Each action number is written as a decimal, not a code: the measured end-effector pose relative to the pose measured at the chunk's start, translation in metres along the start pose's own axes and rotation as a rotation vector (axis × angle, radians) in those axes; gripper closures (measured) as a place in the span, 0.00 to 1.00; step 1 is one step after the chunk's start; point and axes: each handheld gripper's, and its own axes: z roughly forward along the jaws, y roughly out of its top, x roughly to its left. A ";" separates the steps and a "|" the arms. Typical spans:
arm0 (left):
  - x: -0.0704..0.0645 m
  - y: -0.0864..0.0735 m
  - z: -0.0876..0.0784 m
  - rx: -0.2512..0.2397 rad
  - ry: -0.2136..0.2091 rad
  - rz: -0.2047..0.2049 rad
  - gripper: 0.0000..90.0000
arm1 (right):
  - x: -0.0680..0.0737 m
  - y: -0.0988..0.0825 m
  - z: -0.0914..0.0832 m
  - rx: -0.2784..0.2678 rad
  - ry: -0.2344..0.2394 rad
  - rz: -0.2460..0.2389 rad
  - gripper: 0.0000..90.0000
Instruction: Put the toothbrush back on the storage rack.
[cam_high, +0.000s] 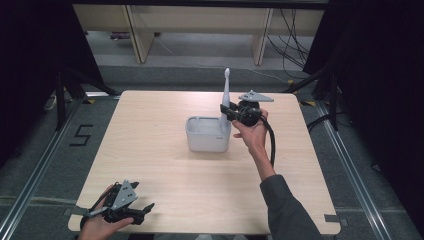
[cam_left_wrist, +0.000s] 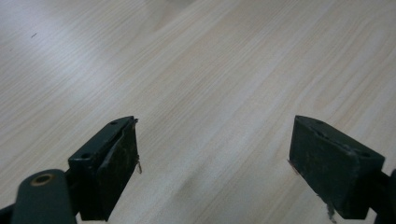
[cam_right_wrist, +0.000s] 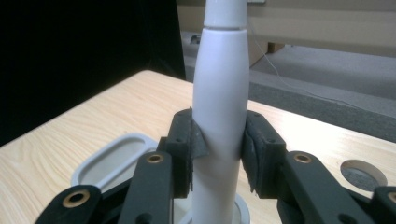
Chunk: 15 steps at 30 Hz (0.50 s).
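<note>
Toothbrush: a white, slim electric toothbrush (cam_high: 225, 97) stands upright in the right-hand end of a light grey, rounded plastic holder (cam_high: 207, 141), which sits near the middle of the pale wooden table (cam_high: 165, 165), a little toward the far edge.

Nearest, at the table's near left corner, the left gripper (cam_high: 142, 210) rests low over the wood in the person's left hand, its two black jaws spread wide with bare tabletop between them; in the left gripper view (cam_left_wrist: 212, 154) nothing lies ahead of it. A broad stretch of clear wood runs from the near edge up to the holder and out to both side edges.

Farther in, the right gripper (cam_high: 226, 111) comes at the toothbrush from the right, its pads (cam_right_wrist: 187, 144) pressed on either side of the white handle (cam_right_wrist: 219, 116). The holder's left compartment (cam_right_wrist: 114, 156) looks empty. Behind it, open tabletop reaches the far edge, and a round hole (cam_right_wrist: 364, 175) is cut in the table near the right side.
</note>
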 end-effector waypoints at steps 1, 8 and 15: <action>0.000 0.000 0.000 0.000 0.000 0.001 0.17 | 0.000 -0.001 0.000 0.004 -0.004 0.001 0.74; 0.000 0.000 0.000 -0.002 -0.004 0.003 0.17 | 0.004 -0.008 0.003 0.035 -0.014 -0.018 0.74; 0.000 0.000 0.000 0.000 -0.007 0.004 0.17 | 0.005 -0.013 0.004 0.068 -0.009 -0.061 0.74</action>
